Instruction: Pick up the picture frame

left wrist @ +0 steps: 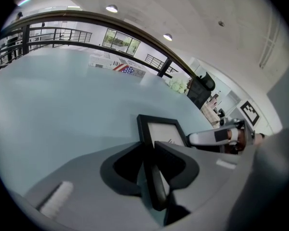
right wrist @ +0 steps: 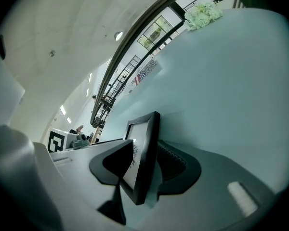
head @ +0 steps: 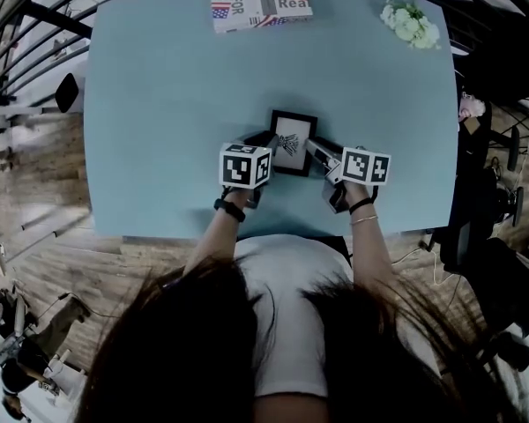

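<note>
Picture frame: black moulding, pale mat and a small dark print. It sits at the near middle of the light blue bench, directly ahead of you and between your two tools.

Left tongs: your left gripper view shows the jaws drawn narrow, with the frame's left border seated between them. Both inner faces touch the black moulding. In the head view these tongs meet the frame on its left side, towards the near corner.

Right tongs: your right gripper view shows the jaws closed narrow on the frame's right border. The ribbed pad of one jaw lies against the back of the frame. The other jaw lies against the glazed front, beside the print.

You therefore grip the frame on opposite sides, one tool to each. The left marker cube and the right marker cube sit just short of the frame's near edge, with your hands behind them.

Contact with the bench: I cannot tell from any view whether the frame rests on the surface or is clear of it.

Surroundings: a printed box with a flag pattern lies at the far edge. White flowers lie at the far right corner. Both are well apart from the frame.
</note>
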